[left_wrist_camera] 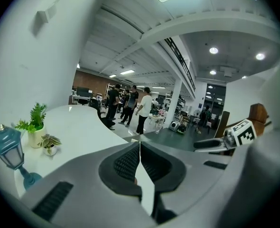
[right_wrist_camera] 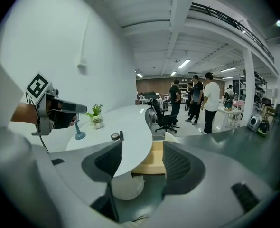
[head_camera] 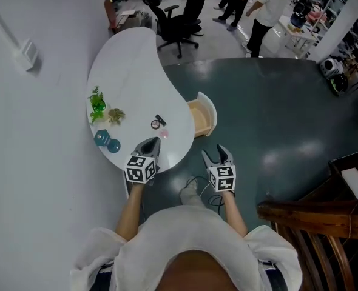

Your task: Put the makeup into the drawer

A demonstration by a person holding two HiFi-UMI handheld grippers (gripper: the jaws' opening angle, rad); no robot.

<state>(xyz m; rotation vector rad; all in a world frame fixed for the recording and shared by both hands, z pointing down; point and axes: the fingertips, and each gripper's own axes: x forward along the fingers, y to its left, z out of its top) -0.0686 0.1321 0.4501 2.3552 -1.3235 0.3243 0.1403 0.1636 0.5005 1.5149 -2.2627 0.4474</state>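
The makeup lies on the white curved table (head_camera: pixel 130 71): a round compact (head_camera: pixel 156 124), a black tube (head_camera: pixel 161 119) and a small pink item (head_camera: pixel 165 134). The wooden drawer (head_camera: pixel 201 115) stands pulled out at the table's right edge. My left gripper (head_camera: pixel 150 144) hovers over the table's near edge, just short of the makeup, its jaws shut with nothing in them (left_wrist_camera: pixel 139 146). My right gripper (head_camera: pixel 218 153) is over the dark floor below the drawer, open and empty (right_wrist_camera: pixel 140 158). Its view shows the compact (right_wrist_camera: pixel 115 137), the tube (right_wrist_camera: pixel 121 135) and the drawer (right_wrist_camera: pixel 154 163) ahead.
Two small potted plants (head_camera: pixel 97 105) and a blue lamp-shaped ornament (head_camera: pixel 105 140) stand at the table's left side, by the white wall. A black office chair (head_camera: pixel 176 23) and several people are beyond the table. A wooden chair (head_camera: pixel 312 217) is at my right.
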